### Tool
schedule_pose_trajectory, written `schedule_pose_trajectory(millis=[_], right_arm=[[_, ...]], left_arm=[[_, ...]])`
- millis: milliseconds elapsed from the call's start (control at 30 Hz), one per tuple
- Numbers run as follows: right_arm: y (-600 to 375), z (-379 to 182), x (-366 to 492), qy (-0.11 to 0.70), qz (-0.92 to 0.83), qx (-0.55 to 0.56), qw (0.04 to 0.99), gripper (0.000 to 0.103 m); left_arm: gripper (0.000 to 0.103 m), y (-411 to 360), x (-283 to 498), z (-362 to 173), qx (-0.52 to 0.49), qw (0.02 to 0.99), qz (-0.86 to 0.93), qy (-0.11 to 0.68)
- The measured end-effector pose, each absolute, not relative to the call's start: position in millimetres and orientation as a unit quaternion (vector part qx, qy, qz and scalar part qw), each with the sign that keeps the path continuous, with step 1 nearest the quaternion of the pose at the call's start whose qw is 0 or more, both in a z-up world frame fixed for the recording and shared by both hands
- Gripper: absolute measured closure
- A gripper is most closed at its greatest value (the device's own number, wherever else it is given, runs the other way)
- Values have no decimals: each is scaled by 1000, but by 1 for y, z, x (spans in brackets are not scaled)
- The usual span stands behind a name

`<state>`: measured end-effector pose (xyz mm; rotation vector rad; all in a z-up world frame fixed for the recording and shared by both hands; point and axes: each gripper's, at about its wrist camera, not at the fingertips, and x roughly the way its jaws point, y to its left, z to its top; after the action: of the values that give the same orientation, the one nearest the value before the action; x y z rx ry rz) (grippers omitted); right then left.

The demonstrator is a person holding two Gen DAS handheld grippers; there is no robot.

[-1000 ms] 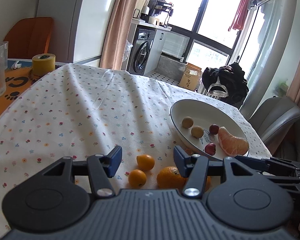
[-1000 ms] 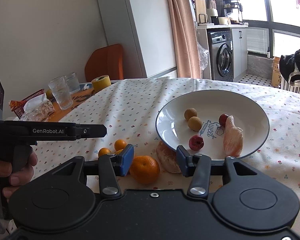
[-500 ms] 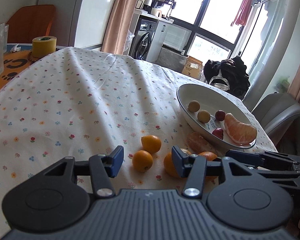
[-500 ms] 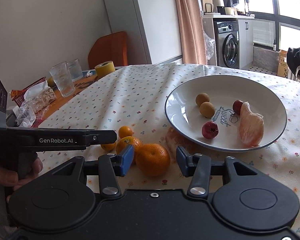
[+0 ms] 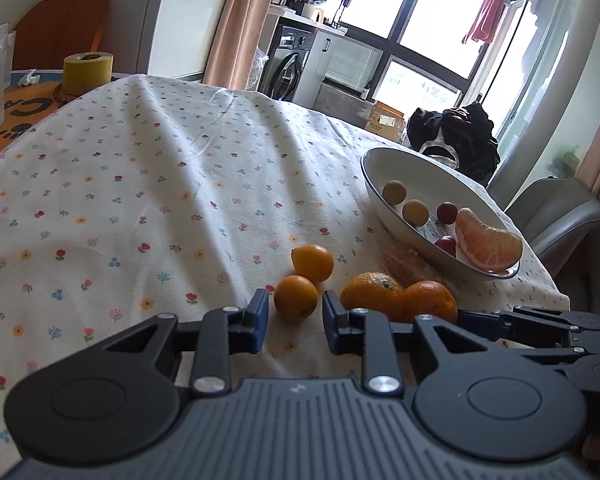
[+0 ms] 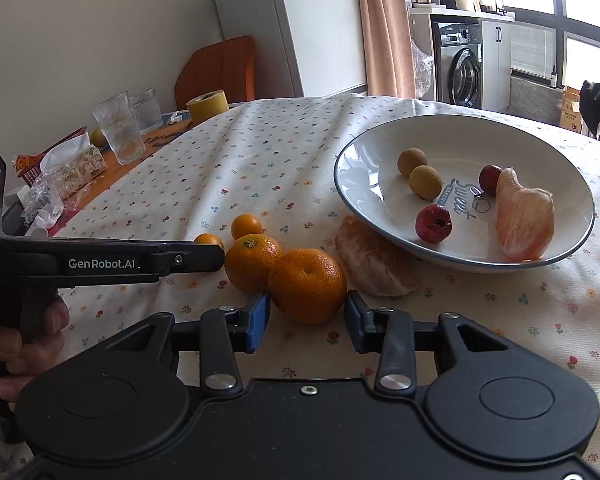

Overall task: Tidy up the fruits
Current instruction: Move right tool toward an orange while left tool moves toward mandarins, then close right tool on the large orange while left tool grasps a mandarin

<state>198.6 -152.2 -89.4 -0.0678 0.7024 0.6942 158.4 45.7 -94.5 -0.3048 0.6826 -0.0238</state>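
While both tools gape wide, right tool (image 6: pixel 306 318) flanking a mandarin (image 6: pixel 307 285), left tool (image 5: pixel 295 322) nearing a kumquat (image 5: pixel 295 298).

Glossy glazed plate (image 6: pixel 384 146), matt floral cloth tablecloth (image 5: pixel 148 184), dimpled orange peel (image 6: pixel 307 285), ribbed matt plastic claw body (image 5: pixel 300 428)

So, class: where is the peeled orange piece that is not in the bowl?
In the right wrist view, the peeled orange piece lies on the tablecloth against the bowl, just right of the whole tangerine.
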Motion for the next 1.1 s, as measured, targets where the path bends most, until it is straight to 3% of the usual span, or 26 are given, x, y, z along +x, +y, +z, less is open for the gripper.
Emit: schedule_pose_trajectory(millis=[467,567,633,667,800,933,1100], right_arm=[[-157,-72,195,312,327,-32,892,74],[-156,-69,192,306,329,-35,893,82],[-156,-67,192,303,330,-35,893,94],[-157,-67,192,305,330,-34,893,94],[-155,-68,192,305,333,-35,892,86],[-148,-74,192,304,332,-47,892,55],[-143,-84,198,311,323,-59,892,54]], left_arm=[[82,46,145,-75,-144,938,-14,314],[82,47,142,-73,-145,939,-16,310],[82,47,141,-72,-144,940,-15,309],[82,47,141,-72,-144,940,-15,309],[82,47,140,-72,-145,939,-14,312],[82,47,138,-72,-144,939,-12,313],[82,49,134,-73,-142,939,-4,314]])
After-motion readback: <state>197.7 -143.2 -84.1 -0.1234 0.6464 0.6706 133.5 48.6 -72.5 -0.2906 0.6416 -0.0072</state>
